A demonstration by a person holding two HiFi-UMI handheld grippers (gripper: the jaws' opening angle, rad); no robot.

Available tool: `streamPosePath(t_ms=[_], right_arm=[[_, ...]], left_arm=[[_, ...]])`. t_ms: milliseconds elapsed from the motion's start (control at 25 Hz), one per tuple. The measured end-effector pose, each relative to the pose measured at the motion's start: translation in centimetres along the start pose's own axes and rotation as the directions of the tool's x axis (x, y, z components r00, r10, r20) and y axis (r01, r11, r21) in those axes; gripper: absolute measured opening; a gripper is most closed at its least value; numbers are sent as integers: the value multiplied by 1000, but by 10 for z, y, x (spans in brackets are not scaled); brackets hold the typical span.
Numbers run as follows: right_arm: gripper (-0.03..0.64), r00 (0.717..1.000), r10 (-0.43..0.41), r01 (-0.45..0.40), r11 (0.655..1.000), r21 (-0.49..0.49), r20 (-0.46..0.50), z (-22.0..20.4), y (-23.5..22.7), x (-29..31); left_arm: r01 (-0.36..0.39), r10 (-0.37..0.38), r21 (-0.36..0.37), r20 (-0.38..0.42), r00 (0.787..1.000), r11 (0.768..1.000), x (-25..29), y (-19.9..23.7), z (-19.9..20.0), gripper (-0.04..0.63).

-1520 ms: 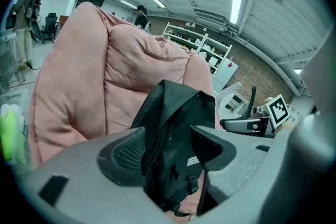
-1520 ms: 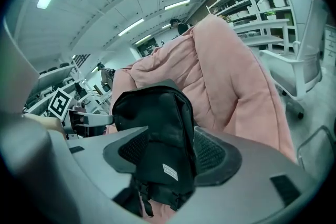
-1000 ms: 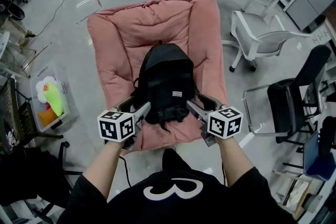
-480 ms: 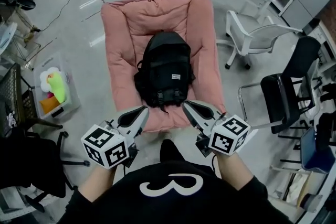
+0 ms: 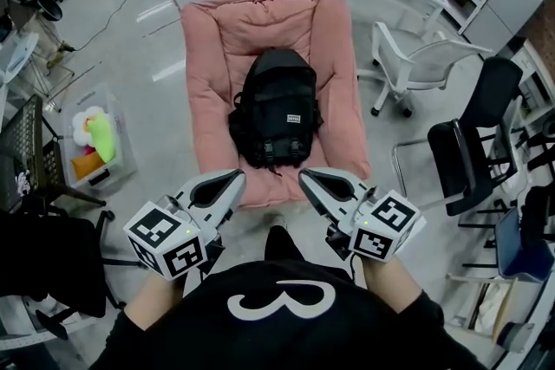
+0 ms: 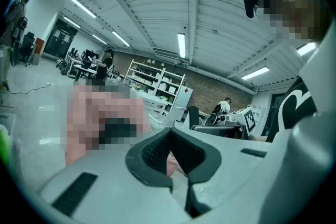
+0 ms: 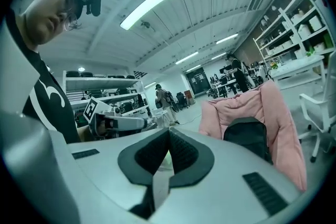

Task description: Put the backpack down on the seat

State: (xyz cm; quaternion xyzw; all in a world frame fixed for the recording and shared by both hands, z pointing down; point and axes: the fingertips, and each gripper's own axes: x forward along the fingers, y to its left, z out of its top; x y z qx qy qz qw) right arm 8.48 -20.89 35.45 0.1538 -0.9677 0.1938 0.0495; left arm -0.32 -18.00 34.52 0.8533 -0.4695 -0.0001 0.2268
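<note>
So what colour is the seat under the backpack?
Pink seat, clearest in the head view.

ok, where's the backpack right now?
Head view, centre: the backpack lies on the pink seat, just ahead of the left tongs and right tongs, touching neither.

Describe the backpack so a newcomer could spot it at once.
In the head view, find the big pink cushioned seat on the grey floor. The backpack lies in its middle. It is the only black thing on the pink, with a small white label on its front.
</note>
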Motion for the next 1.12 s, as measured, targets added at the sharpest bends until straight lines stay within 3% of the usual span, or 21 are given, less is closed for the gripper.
streamPosePath(t_ms=[520,1120], right_arm=[[3,1000,23,-23,1000,-19,-9,-13,20,3],[3,999,-8,8,1000,2,-36,-19,-21,14]], left_arm=[[-2,2,17,-22,1000,1000,-11,-8,-16,6],[-21,22,7,-62,998,1000,22,20,-26,6]])
